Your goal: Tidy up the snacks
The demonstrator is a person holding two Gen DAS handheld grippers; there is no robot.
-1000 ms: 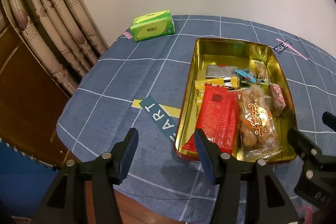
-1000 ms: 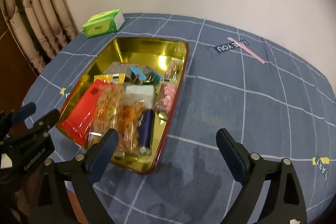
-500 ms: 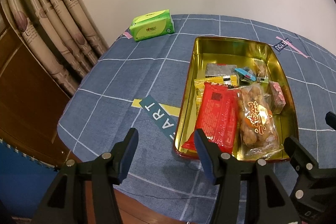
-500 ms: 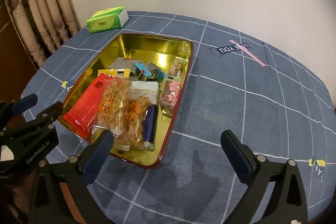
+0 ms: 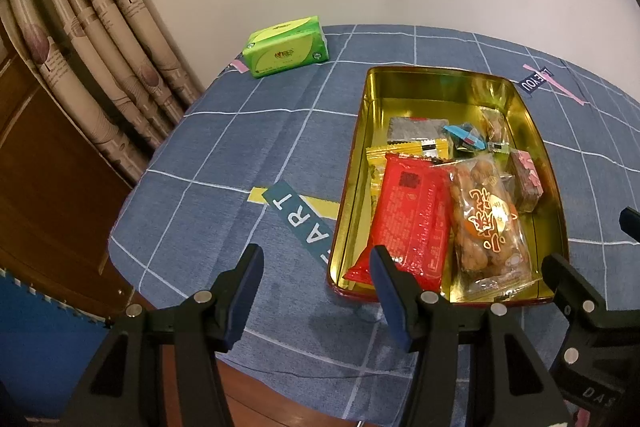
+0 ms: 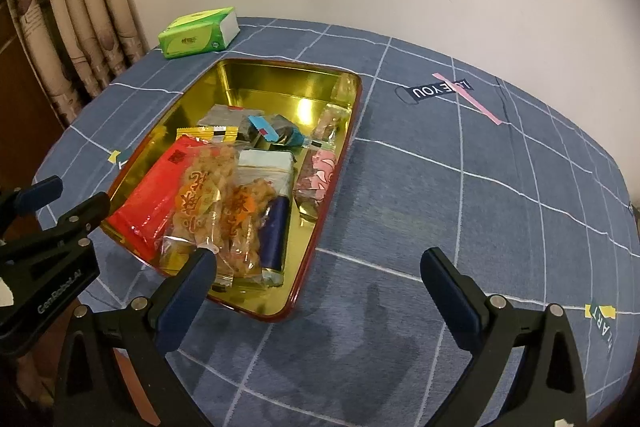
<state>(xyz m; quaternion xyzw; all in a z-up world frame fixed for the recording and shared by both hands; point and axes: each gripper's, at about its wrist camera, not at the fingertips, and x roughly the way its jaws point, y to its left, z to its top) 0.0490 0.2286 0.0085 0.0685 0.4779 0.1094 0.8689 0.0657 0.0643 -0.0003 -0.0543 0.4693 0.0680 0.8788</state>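
Gold tin [image 5: 356,187] set on blue checked cloth [image 5: 224,155], snacks heaped at its near end. Left view: red pack [image 5: 412,215] against near-left wall, clear nut pack [image 5: 488,223] beside it, yellow pack [image 5: 404,149] and grey pack [image 5: 416,129] behind, pink sweets [image 5: 528,179] at right wall. Right view only: second nut pack [image 6: 244,223], dark blue pack [image 6: 276,231] and pale blue pack [image 6: 264,167], hidden from left view. Green tissue pack [image 5: 286,47] near far-left cloth edge, well apart from tin. Left gripper [image 5: 316,263] above near cloth edge, jaws parted, nothing between. Right gripper [image 6: 316,267] spread wide over tin's near-right corner, gripping nothing.
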